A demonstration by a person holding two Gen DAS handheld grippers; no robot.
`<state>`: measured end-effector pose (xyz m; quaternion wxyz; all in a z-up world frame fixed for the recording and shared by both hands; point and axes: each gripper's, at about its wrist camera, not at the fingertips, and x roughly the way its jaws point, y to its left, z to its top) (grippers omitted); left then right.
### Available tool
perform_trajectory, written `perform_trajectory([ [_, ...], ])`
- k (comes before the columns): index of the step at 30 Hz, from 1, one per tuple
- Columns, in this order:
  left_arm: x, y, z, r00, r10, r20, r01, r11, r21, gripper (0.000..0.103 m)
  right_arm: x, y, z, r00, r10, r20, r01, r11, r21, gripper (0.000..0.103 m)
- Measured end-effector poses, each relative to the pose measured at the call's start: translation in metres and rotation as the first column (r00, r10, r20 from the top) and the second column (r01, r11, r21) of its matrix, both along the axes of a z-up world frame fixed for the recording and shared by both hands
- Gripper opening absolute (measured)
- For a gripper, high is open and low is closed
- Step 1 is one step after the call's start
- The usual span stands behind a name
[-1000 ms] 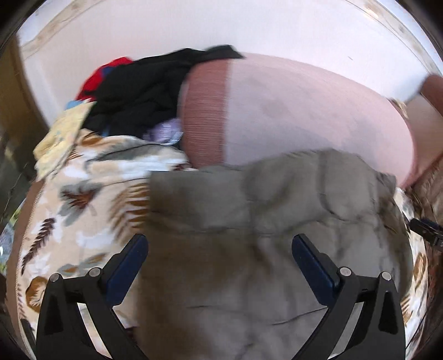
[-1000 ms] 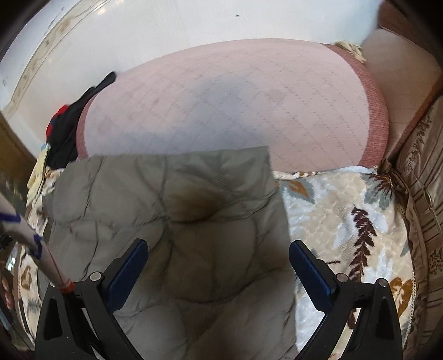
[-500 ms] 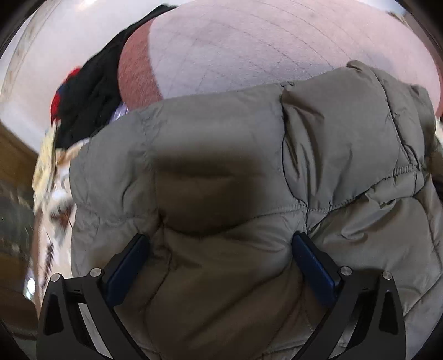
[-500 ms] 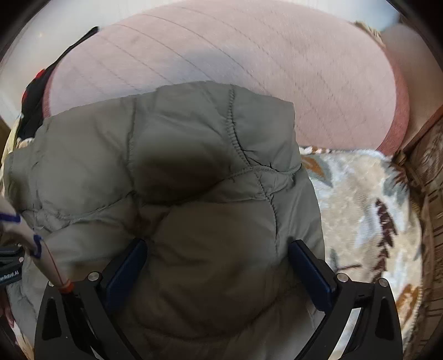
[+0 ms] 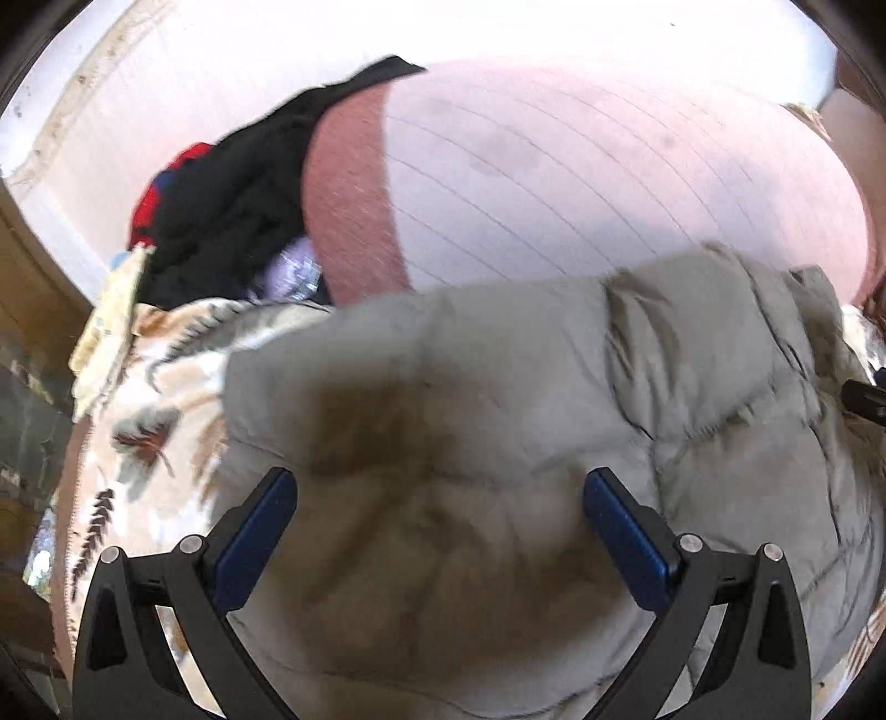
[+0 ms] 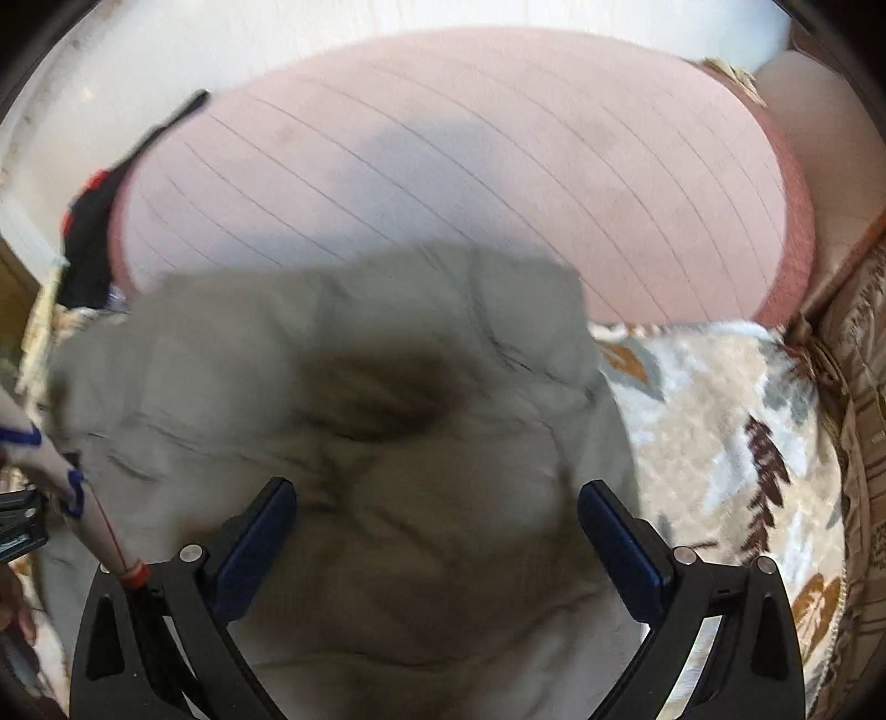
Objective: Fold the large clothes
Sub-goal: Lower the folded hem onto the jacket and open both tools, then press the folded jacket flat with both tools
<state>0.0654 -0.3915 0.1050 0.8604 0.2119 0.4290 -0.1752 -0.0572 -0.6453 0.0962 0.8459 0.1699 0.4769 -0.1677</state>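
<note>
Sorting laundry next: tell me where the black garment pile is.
In the left wrist view, the black garment pile lies upper left, against the pink cushion's left edge, behind the folded grey jacket.

Ahead of me: a pale pink quilted cushion [image 6: 443, 183] with thin diagonal stitch lines and a darker pink ribbed edge band [image 5: 354, 205]. Behind it, a plain white wall [image 5: 498, 33]. Under my view, a cream cover printed with brown and grey leaves [image 6: 720, 399]. At the far right, brown patterned upholstery [image 6: 864, 354]. At the left edge, dark wooden furniture [image 5: 33, 277]. Light is bright and washes out the wall; both views are motion-blurred.
</note>
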Motion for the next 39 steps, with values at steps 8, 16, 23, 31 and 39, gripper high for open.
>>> perform_trajectory([
  [8, 0.029, 0.004, -0.049, 0.997, 0.044, -0.063, -0.038, 0.996, 0.085, 0.103, 0.065, 0.032, -0.021, 0.997, 0.048, -0.066, -0.048, 0.999, 0.003, 0.103],
  [16, 0.025, 0.019, -0.043, 0.997, 0.042, -0.07, -0.04, 0.999, 0.029, 0.103, 0.074, 0.034, -0.031, 0.994, 0.034, -0.104, -0.04, 0.998, -0.057, 0.103],
  [23, -0.026, 0.071, 0.002, 0.999, 0.006, -0.035, -0.009, 0.997, -0.072, 0.103, 0.015, 0.053, 0.018, 0.995, 0.094, -0.025, -0.096, 0.993, -0.062, 0.103],
  [31, -0.067, 0.102, 0.001, 1.0, 0.004, -0.028, -0.006, 0.997, -0.082, 0.103, -0.045, 0.093, 0.023, 0.967, 0.234, -0.104, -0.243, 0.965, -0.095, 0.103],
  [39, -0.057, 0.102, -0.057, 0.987, 0.052, -0.155, -0.062, 0.996, -0.059, 0.103, -0.049, 0.085, -0.035, 0.972, 0.177, -0.157, -0.186, 0.982, -0.044, 0.103],
])
